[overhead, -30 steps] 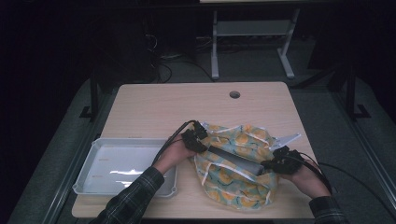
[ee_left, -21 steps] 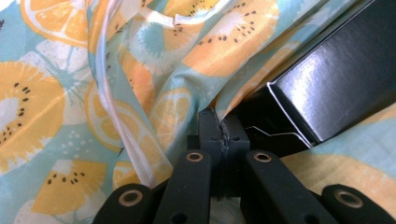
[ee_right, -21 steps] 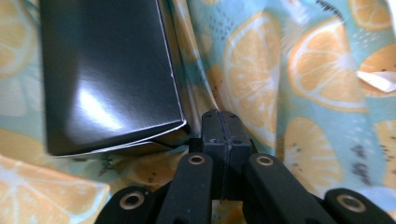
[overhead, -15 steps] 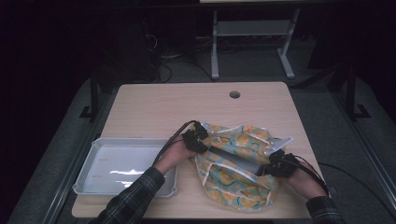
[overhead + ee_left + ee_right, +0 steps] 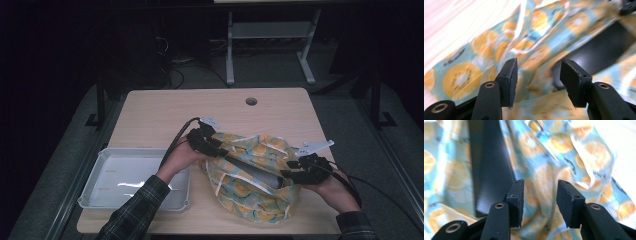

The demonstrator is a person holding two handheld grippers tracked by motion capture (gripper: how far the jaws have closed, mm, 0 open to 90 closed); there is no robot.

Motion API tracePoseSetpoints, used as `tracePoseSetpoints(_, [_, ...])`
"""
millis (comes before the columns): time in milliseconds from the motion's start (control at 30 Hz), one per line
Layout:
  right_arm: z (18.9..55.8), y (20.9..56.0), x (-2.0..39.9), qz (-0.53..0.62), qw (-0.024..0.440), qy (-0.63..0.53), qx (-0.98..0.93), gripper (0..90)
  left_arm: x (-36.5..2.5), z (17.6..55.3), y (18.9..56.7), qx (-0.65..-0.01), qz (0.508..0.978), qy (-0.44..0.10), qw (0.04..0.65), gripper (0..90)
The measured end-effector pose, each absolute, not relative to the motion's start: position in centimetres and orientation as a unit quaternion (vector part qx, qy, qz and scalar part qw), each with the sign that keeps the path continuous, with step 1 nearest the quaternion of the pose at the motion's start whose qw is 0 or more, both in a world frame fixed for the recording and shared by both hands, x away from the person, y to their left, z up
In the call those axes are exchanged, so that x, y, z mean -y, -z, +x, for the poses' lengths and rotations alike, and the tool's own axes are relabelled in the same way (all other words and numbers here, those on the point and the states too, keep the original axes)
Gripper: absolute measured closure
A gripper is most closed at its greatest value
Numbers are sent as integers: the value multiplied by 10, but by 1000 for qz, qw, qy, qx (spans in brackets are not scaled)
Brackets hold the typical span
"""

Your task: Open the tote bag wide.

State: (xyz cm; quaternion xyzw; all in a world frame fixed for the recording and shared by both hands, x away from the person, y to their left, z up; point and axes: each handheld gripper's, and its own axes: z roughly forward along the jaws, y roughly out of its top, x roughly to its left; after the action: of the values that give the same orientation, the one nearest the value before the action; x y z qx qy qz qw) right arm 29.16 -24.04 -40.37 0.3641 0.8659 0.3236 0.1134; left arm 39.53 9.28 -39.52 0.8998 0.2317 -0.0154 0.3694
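Both claws, left [image 5: 221,151] and right [image 5: 289,175], have just opened off the cloth [image 5: 250,192]; the black bar [image 5: 255,172] lies lengthwise between them.

Cloth bag [image 5: 252,182], teal with orange citrus-slice print and white straps, lying crumpled at the counter's [image 5: 165,112] 5 o'clock area, mouth gaping upward. Inside it, a flat dark slab [image 5: 260,173] lies aslant, partly exposed.
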Motion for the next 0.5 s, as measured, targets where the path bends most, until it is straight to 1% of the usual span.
tracePoseSetpoints(33, [290,401,238,357,113,-328,-867,582,-91,392,393,-221,902,16,370,538])
tracePoseSetpoints(100, [285,398,232,342,106,-335,-872,643,-89,383,391,-199,910,17,364,619])
tracePoseSetpoints(133, [283,397,228,332,102,-337,-875,723,-88,379,390,-188,914,13,359,672])
tracePoseSetpoints(167, [279,396,226,317,97,-338,-881,764,-87,375,389,-184,917,6,355,706])
tracePoseSetpoints(267, [270,396,221,303,77,-338,-888,852,-86,365,391,-173,918,8,357,716])
tracePoseSetpoints(333, [264,397,218,291,67,-340,-892,882,-85,358,391,-166,920,8,354,712])
tracePoseSetpoints(400, [258,399,214,281,54,-343,-895,890,-83,353,388,-158,921,4,355,692])
tracePoseSetpoints(500, [252,402,207,267,42,-342,-900,894,-79,350,384,-153,919,2,363,694])
